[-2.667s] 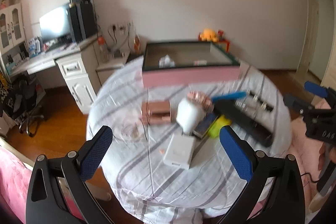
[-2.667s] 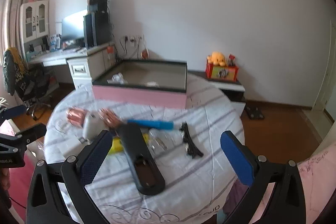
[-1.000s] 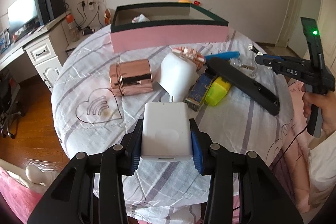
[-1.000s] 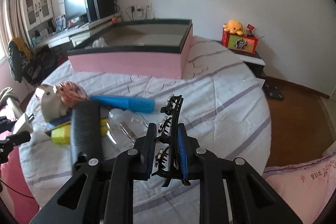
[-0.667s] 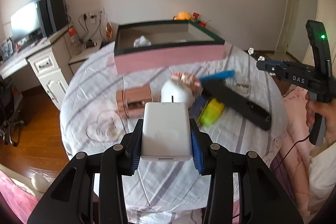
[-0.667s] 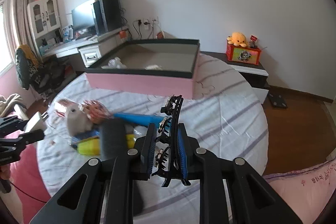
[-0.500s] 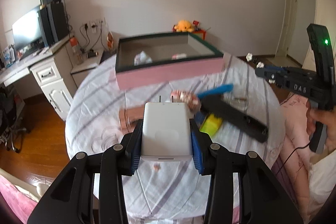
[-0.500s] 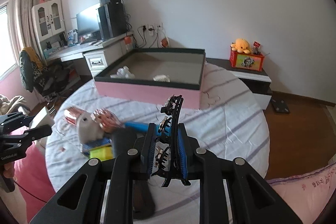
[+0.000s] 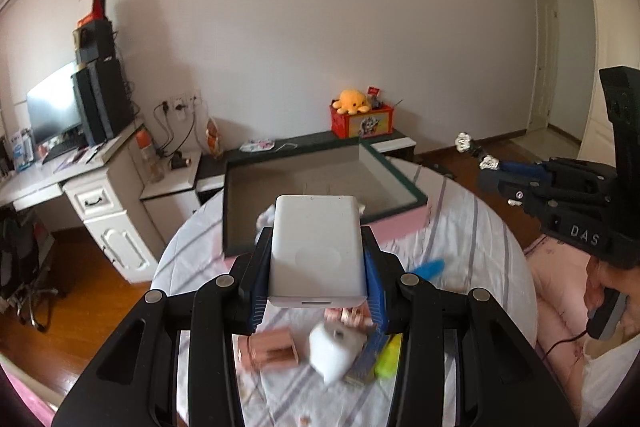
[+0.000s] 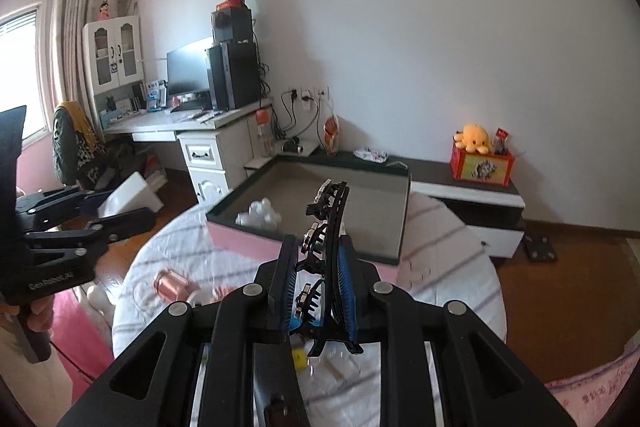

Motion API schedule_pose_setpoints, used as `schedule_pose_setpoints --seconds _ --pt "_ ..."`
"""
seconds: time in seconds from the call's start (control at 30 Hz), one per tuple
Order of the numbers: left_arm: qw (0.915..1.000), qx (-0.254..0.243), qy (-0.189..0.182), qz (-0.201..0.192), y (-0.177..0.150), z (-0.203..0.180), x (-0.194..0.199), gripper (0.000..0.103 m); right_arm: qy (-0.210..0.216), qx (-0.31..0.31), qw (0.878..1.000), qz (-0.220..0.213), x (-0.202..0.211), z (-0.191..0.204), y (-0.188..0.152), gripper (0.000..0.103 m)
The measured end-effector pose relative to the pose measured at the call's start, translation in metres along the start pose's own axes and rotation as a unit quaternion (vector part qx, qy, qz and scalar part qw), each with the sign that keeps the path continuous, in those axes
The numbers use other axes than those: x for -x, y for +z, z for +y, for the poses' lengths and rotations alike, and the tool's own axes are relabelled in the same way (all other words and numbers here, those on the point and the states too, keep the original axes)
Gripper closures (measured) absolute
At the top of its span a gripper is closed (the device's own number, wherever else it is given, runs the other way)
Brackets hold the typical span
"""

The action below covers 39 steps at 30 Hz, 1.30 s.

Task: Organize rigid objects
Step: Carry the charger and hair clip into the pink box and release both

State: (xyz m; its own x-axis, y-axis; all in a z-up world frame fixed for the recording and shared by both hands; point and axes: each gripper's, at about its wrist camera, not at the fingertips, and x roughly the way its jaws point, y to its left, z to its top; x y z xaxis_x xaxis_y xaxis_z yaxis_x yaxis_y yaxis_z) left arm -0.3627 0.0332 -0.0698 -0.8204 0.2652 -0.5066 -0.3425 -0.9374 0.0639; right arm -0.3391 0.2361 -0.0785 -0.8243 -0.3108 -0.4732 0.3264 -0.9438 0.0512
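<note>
My left gripper [image 9: 316,273] is shut on a white power adapter [image 9: 316,251] and holds it high above the round table, in front of the pink box [image 9: 320,199]. My right gripper [image 10: 318,283] is shut on a black hair clip with rhinestones [image 10: 326,247], also lifted above the table and facing the pink box [image 10: 320,215]. The right gripper shows at the right of the left wrist view [image 9: 504,179], and the left gripper at the left of the right wrist view [image 10: 100,211]. The box is open and holds white crumpled items [image 10: 258,213].
On the striped tablecloth [image 9: 460,239] lie a rose-gold tin [image 9: 272,349], a white bottle [image 9: 336,347], a yellow item [image 9: 390,353] and a blue stick [image 9: 430,267]. A white desk [image 9: 80,187] stands to the left, a low cabinet [image 10: 472,195] behind.
Both grippers have risen well above the table with their objects and moved toward the pink box. The items on the table now look smaller and lower in view.
</note>
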Motion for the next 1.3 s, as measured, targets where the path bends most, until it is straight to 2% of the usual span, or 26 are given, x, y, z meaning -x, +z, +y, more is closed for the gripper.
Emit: schedule_pose_setpoints --seconds 0.13,0.37,0.47,0.6,0.7,0.9,1.1,1.3 --pt "0.9999 -0.006 -0.014 0.003 0.020 0.000 -0.025 0.062 0.006 0.002 1.000 0.002 -0.014 -0.003 0.011 0.083" --pt "0.9990 -0.002 -0.029 0.035 0.043 0.008 -0.081 0.062 0.011 0.000 1.000 0.021 -0.054 -0.019 0.024 0.083" --pt "0.9983 -0.002 -0.030 0.051 0.051 0.010 -0.109 0.062 0.011 -0.003 0.999 0.037 -0.079 -0.028 0.028 0.083" --pt "0.9956 0.007 -0.049 0.080 0.056 0.014 -0.148 0.062 0.007 -0.007 0.998 0.064 -0.114 -0.038 0.030 0.083" --pt "0.9926 0.013 -0.057 0.107 0.055 0.014 -0.179 0.062 0.006 -0.008 0.996 0.088 -0.140 -0.043 0.028 0.083" --pt "0.9867 0.005 -0.050 0.155 0.040 0.005 -0.227 0.062 0.005 -0.011 0.991 0.130 -0.179 -0.051 0.016 0.083" --pt "0.9817 -0.010 -0.039 0.186 0.023 -0.004 -0.247 0.062 -0.008 0.006 0.985 0.170 -0.203 -0.049 0.000 0.083" --pt "0.9808 -0.008 -0.024 0.193 0.015 -0.002 -0.249 0.062 -0.032 0.029 0.983 0.180 -0.205 -0.045 -0.006 0.083"
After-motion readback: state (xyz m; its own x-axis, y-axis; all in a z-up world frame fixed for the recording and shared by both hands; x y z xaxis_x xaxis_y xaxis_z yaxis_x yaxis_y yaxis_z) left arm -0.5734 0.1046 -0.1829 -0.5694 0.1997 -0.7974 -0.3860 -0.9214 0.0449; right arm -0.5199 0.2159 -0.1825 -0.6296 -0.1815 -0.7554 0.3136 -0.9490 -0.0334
